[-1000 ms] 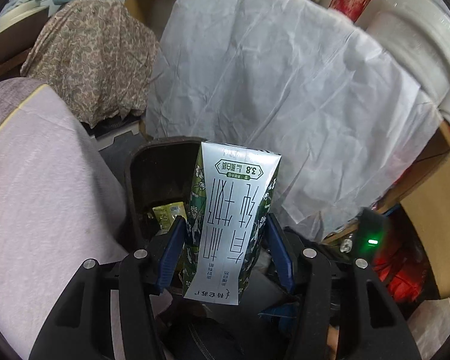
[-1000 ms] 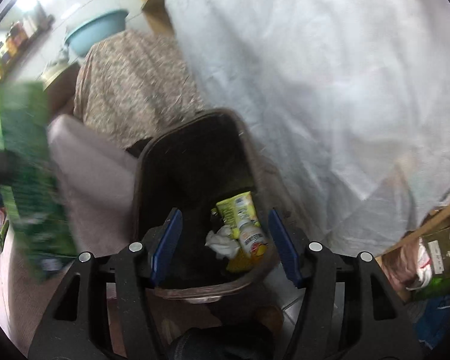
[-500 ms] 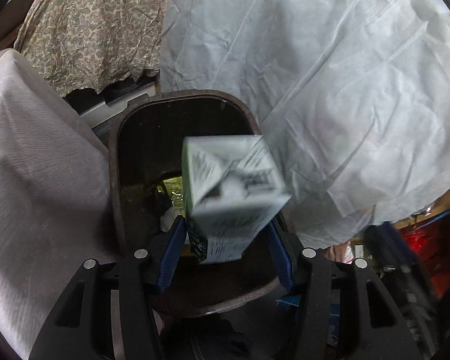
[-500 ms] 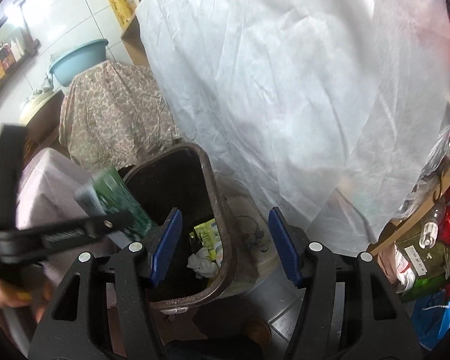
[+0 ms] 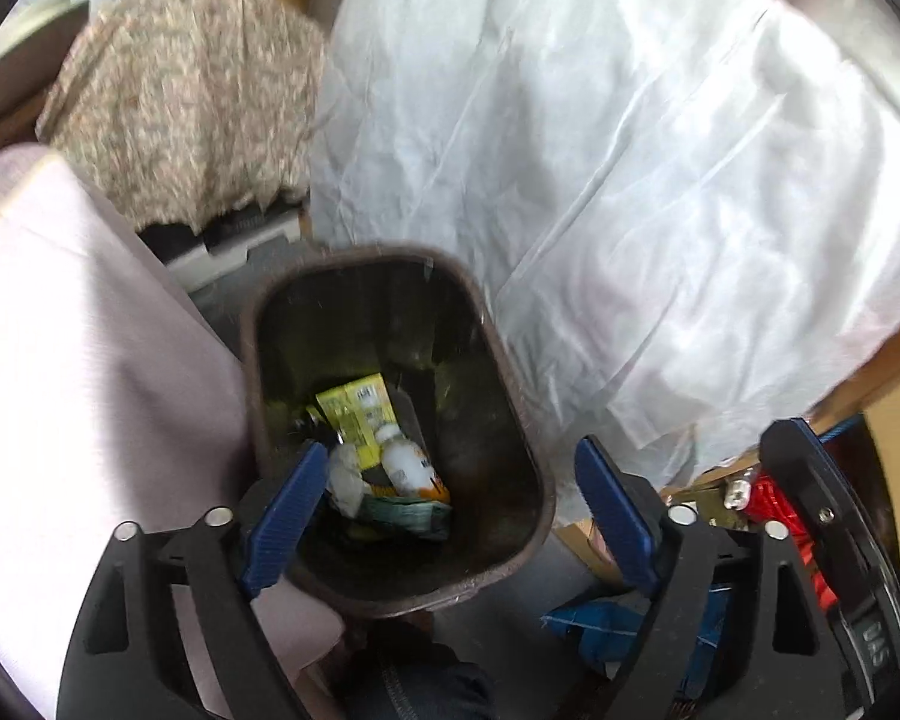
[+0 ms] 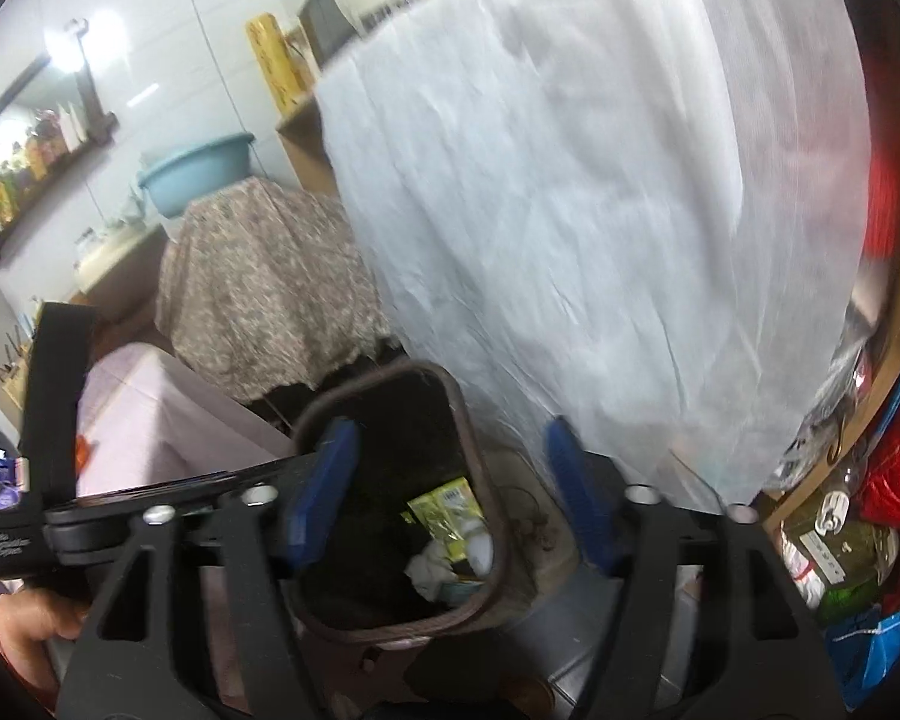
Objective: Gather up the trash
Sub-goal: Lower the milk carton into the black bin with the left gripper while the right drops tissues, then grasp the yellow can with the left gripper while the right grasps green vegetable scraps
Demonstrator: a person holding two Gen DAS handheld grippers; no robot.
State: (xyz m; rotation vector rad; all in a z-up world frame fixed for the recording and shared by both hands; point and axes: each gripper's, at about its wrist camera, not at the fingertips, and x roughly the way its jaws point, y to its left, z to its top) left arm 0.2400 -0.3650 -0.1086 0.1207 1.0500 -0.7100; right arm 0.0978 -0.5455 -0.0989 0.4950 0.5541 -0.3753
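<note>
A dark brown trash bin [image 5: 513,372] stands on the floor below my left gripper [image 5: 450,450], whose jaws are opening with nothing between them. Inside the bin lie the green milk carton [image 5: 411,513], a yellow carton [image 5: 360,414], a small white bottle [image 5: 405,462] and crumpled tissue [image 5: 345,477]. My right gripper [image 6: 450,426] hovers higher over the same bin [image 6: 480,480], its jaws also opening around nothing. In the right wrist view the left gripper's black body [image 6: 60,408] crosses the left side, held by a hand [image 6: 24,630].
A large white sheet [image 5: 630,180] drapes furniture right behind the bin. A floral cloth [image 5: 192,102] covers something at the back left, and a pink cloth-covered surface [image 5: 78,360] is at the left. Bottles and red bags [image 6: 858,528] crowd the right. A blue basin [image 6: 198,168] sits up high.
The green milk carton left my left gripper and fell into the bin, and that gripper's jaws spread wider. My right gripper rose away from the bin and opened further.
</note>
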